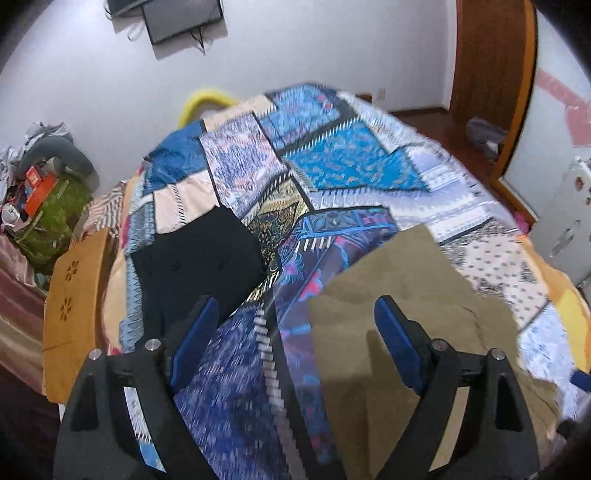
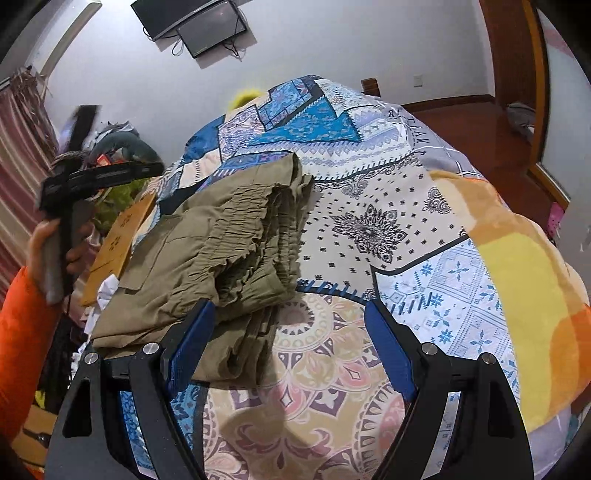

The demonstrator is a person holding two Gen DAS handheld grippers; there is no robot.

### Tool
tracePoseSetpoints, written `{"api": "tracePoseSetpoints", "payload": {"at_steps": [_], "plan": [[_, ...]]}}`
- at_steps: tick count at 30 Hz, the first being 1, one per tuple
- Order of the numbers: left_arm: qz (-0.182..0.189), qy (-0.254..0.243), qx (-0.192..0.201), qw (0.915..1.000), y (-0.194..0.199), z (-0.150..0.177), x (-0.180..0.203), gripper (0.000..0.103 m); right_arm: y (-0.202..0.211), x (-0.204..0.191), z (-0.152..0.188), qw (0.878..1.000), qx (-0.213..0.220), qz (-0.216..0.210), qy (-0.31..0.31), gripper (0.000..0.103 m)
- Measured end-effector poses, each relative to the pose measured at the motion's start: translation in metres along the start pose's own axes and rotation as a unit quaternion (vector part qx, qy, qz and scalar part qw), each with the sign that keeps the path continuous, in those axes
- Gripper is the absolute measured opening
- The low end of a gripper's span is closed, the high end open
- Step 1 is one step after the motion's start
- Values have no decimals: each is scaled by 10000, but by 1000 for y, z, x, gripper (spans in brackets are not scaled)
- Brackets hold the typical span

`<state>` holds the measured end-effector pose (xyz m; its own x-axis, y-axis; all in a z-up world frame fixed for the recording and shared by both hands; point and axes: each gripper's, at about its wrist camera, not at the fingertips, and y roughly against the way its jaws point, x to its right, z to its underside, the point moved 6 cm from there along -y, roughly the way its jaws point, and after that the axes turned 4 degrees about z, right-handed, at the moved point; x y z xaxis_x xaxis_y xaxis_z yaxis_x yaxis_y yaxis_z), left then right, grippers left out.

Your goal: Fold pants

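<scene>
curved dark lettering on the patterned bedspread [image 2: 413, 129], only partly readable, roughly "r" and "tiam"

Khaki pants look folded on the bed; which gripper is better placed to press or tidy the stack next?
Probably right: the right gripper hangs open at the folded khaki pants, while the left gripper is lifted away, also open.

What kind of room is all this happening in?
Most likely a bedroom in a home. A bed with a patchwork bedspread fills the view, folded khaki pants lie on it, a dark screen hangs on the wall, and a wooden door stands at the far side.
</scene>
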<state>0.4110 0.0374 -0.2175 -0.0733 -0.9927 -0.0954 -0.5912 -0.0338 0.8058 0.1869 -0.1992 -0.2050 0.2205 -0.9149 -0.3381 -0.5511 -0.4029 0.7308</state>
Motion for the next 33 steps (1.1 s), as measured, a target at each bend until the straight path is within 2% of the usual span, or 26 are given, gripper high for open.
{"api": "tracePoseSetpoints", "payload": {"at_steps": [4, 6, 7, 8, 10, 12, 16, 20, 23, 25, 28, 31, 33], "plan": [[120, -141, -661, 9976, -63, 1, 9, 87, -2, 2, 1, 10000, -47, 61, -10, 80], [-110, -316, -1110, 9933, -96, 13, 11, 87, -3, 3, 1, 9999, -68, 139, 16, 80], [-452, -424, -1224, 9905, -108, 19, 8, 87, -3, 4, 1, 9998, -74, 163, 24, 80], [-609, -429, -1276, 9890, -115, 25, 5, 88, -3, 5, 1, 9998, -76, 189, 28, 80], [-514, -290, -1191, 9911, -114, 30, 2, 88, -3, 7, 2, 9998, -84, 202, 32, 80], [-645, -232, -1159, 9909, -109, 35, -6, 88, -1, 10, 2, 9996, -83, 249, 32, 80], [-1056, -492, -1026, 9879, -86, 58, -20, 88, 4, 11, 5, 9995, -61, 307, 67, 80], [-1095, -441, -1039, 9876, -52, 86, -41, 89, 18, 5, 5, 9990, 164, 361, 189, 80], [-1216, -712, -992, 9850, -19, 117, -49, 89, 23, -2, 7, 9995, 187, 194, 159, 80], [-1180, -677, -1000, 9856, -1, 141, -55, 89, 23, -7, 8, 9997, 200, 66, 135, 80], [-1005, -373, -986, 9893, 20, 168, -62, 89, 20, -16, 11, 9997, 189, 8, 176, 80], [-581, 63, -921, 9940, 40, 190, -65, 88, 14, -27, 15, 9995, 138, -109, 272, 79], [-299, 363, -823, 9955, 51, 203, -64, 88, 9, -36, 18, 9990, 37, -199, 399, 70]]}}
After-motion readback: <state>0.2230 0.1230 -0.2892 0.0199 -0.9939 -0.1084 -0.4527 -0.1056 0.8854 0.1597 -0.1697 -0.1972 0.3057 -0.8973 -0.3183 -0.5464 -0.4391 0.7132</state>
